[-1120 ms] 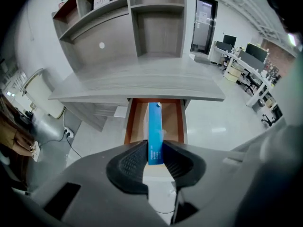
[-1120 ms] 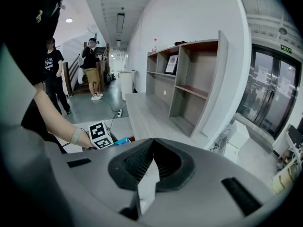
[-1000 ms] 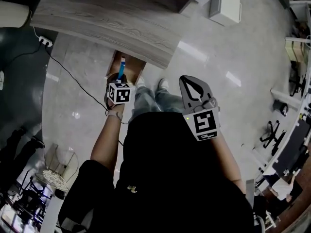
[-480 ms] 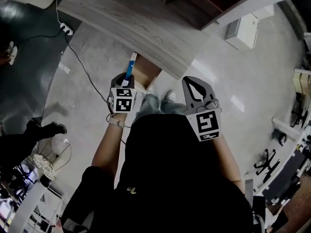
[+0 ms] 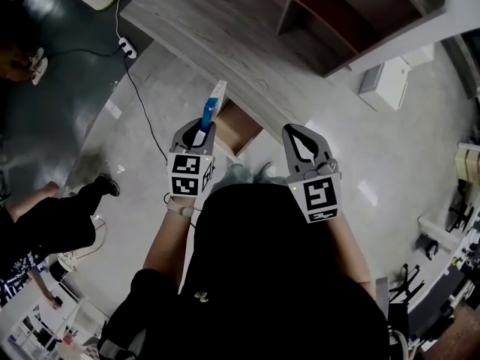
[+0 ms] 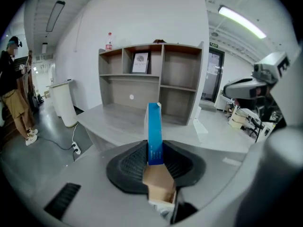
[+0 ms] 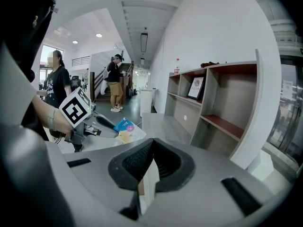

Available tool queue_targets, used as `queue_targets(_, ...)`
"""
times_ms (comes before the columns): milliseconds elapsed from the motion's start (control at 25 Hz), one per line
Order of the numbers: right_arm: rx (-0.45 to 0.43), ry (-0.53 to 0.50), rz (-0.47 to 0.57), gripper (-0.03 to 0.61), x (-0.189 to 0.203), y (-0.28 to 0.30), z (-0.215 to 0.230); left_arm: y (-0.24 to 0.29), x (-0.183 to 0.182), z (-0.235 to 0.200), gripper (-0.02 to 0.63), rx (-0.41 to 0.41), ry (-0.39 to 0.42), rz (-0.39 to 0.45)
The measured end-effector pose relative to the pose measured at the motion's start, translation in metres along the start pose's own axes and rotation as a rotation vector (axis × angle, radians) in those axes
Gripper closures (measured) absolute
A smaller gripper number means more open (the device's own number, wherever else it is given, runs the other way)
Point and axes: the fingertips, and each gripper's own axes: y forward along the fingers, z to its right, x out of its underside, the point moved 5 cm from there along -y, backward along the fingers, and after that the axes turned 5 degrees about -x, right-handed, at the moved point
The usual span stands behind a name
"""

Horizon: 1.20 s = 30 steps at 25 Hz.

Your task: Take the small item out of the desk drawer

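blue box (image 5: 213, 106) upright in left tongs (image 5: 199, 128), near open desk drawer (image 5: 238, 130)

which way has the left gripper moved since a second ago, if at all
Yes. The left gripper, clamping the blue box, has risen from the open drawer to the desk edge.

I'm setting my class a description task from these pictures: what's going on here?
A person holds a gripper in each hand. The left gripper is shut on a small blue box, held up near the desk. The drawer under the desk stands open. The right gripper is shut and empty.
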Motion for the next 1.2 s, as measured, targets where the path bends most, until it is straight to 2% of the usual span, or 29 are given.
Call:
queue_targets(240,-0.014,-0.017,0.065,0.581,-0.025,0.004,0.01,-0.029,-0.047,0.0,0.512,0.015,-0.026,0.15)
queue_targets(560,-0.039,-0.039,0.162,0.581,-0.063,-0.006,0.019,-0.071,-0.092,0.009,0.512,-0.026,-0.043,0.328)
queue_targets(1000,-0.083,-0.014,0.258,0.581,-0.083,-0.009,0.025,-0.101,-0.117,0.017,0.512,-0.054,-0.06,0.465)
queue_targets(1200,-0.099,-0.018,0.299,0.581,-0.087,-0.009,0.024,-0.106,-0.119,0.016,0.512,-0.068,-0.063,0.494)
